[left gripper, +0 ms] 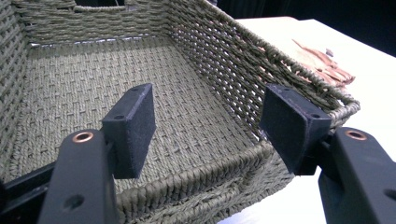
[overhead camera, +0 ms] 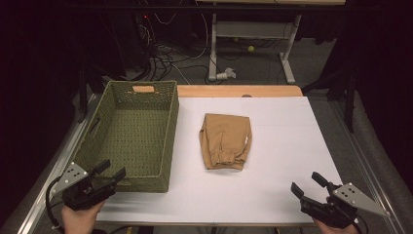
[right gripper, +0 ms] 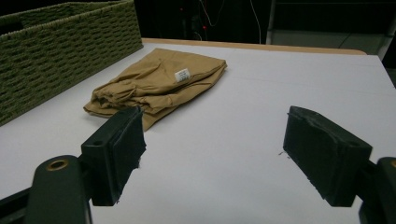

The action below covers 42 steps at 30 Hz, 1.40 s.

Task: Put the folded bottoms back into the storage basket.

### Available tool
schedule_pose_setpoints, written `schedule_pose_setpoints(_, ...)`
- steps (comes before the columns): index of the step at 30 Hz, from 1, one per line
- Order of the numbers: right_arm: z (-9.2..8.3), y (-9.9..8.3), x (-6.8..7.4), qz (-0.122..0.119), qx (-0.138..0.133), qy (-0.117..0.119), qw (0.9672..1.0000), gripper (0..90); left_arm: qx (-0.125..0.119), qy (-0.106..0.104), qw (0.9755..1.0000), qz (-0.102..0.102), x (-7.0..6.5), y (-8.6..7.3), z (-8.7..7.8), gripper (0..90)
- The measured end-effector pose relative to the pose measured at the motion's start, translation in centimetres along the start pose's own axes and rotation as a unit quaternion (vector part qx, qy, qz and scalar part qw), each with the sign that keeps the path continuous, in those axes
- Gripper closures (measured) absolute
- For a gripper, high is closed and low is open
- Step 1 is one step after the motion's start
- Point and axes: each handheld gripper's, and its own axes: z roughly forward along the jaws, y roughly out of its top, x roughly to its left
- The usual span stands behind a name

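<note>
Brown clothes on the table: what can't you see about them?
- Folded brown garment: its kind is hidden by its own folds, high view.
- White label: print too small, right gripper view.
- Garment behind the green basket wall, left gripper view: mostly hidden.

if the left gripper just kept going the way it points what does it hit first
Most likely the woven green basket. The left gripper, fingers open and empty, hovers over the basket's near corner and aims down into it, so it would probably meet the inside floor or the right-hand wall; depth is hard to judge.
</note>
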Motion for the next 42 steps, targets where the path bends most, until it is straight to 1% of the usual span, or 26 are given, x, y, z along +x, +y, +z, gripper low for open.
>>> schedule_pose_setpoints(13, 0.1, 0.0, -0.1, 0.003, 0.002, 0.002, 1.0000, 21.5, -0.004, -0.003, 1.0000, 0.000, 0.0, 0.1, 0.0, 34.3)
schedule_pose_setpoints(16, 0.1, 0.0, 0.0, 0.001, 0.002, 0.001, 1.0000, 22.0, -0.003, -0.004, 1.0000, -0.001, 0.0, 0.2, 0.0, 34.3)
schedule_pose_setpoints(18, 0.0, 0.0, 0.0, 0.000, -0.006, -0.001, 1.0000, 22.7, -0.003, -0.005, 1.0000, -0.002, 0.0, 0.2, 0.0, 34.3)
schedule_pose_setpoints(24, 0.1, 0.1, 0.0, -0.002, -0.004, 0.000, 1.0000, 22.6, -0.010, -0.007, 0.9999, -0.008, 0.1, 0.4, -0.2, 34.3)
schedule_pose_setpoints(25, 0.1, 0.1, 0.0, -0.002, -0.004, 0.000, 1.0000, 22.7, -0.012, -0.005, 0.9999, -0.009, 0.1, 0.4, -0.2, 34.3)
schedule_pose_setpoints(30, 0.2, 0.1, 0.0, -0.002, -0.003, 0.002, 1.0000, 22.7, -0.015, -0.002, 0.9999, -0.003, -0.1, 0.6, -0.1, 34.3)
schedule_pose_setpoints(34, 0.2, 0.1, 0.0, 0.002, -0.002, 0.003, 1.0000, 22.7, -0.020, -0.004, 0.9998, 0.000, -0.2, 0.9, -0.1, 34.3)
schedule_pose_setpoints(42, 0.2, 0.1, 0.0, 0.000, -0.004, 0.003, 1.0000, 22.6, -0.020, -0.006, 0.9998, 0.005, -0.5, 1.2, 0.0, 34.3)
